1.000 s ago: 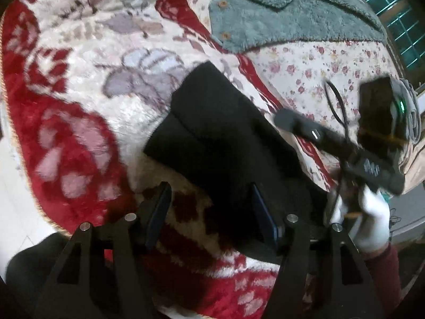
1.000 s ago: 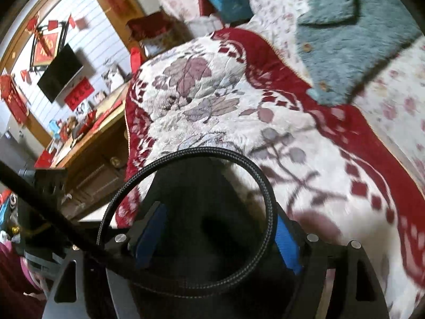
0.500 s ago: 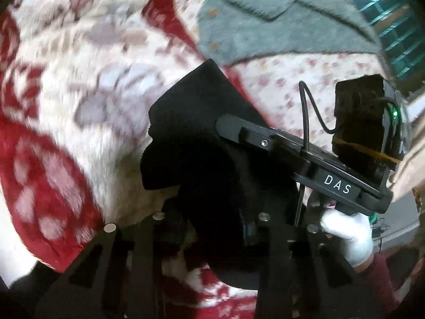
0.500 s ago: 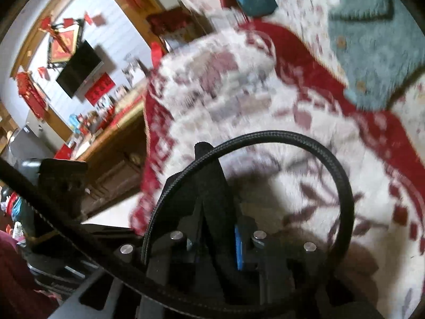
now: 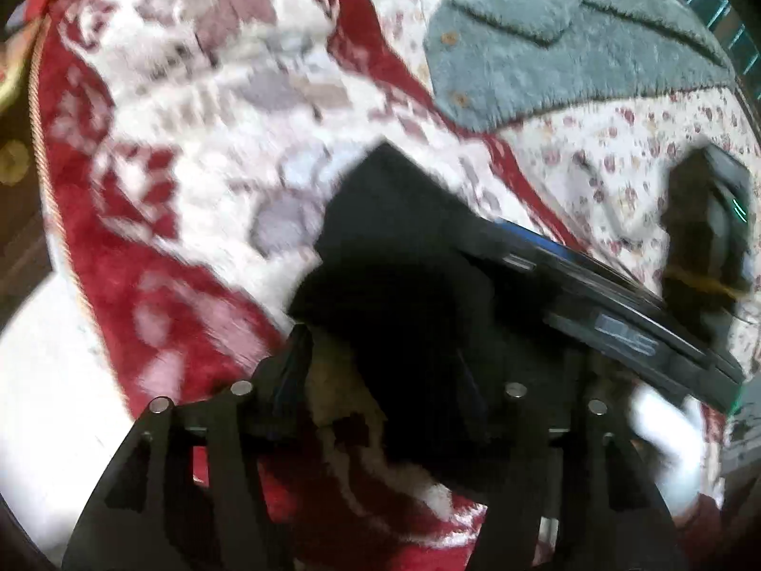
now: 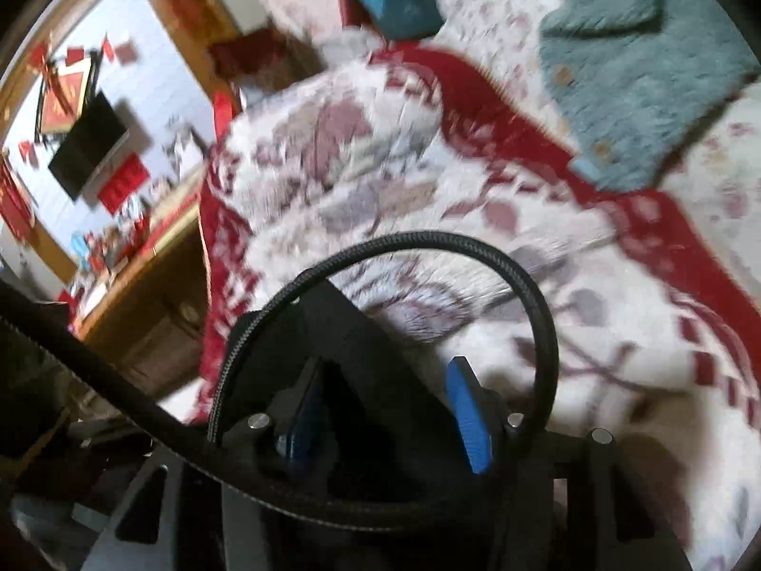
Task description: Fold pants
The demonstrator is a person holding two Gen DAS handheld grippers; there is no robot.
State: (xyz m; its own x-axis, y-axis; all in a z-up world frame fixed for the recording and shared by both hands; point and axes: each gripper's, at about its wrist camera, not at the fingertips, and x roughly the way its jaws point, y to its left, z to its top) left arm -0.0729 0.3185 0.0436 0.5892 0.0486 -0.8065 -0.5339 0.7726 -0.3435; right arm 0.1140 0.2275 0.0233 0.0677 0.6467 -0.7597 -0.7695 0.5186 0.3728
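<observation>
black pants (image 5: pixel 404 257) lie on the red floral blanket (image 5: pixel 157 257), between both opening hand-held grippers' jaws.

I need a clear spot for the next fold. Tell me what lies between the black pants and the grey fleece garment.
In the left wrist view, only bedding: the red band of the flowered blanket and a strip of floral sheet separate the black pants from the grey fleece garment.

Folded black fabric pants (image 5: pixel 404 257) lying on red-and-white floral plush blanket (image 5: pixel 190 152); fuzzy grey-green buttoned cardigan (image 5: pixel 561 47) lying behind pants, w/ blanket's edge running betw. them.
</observation>
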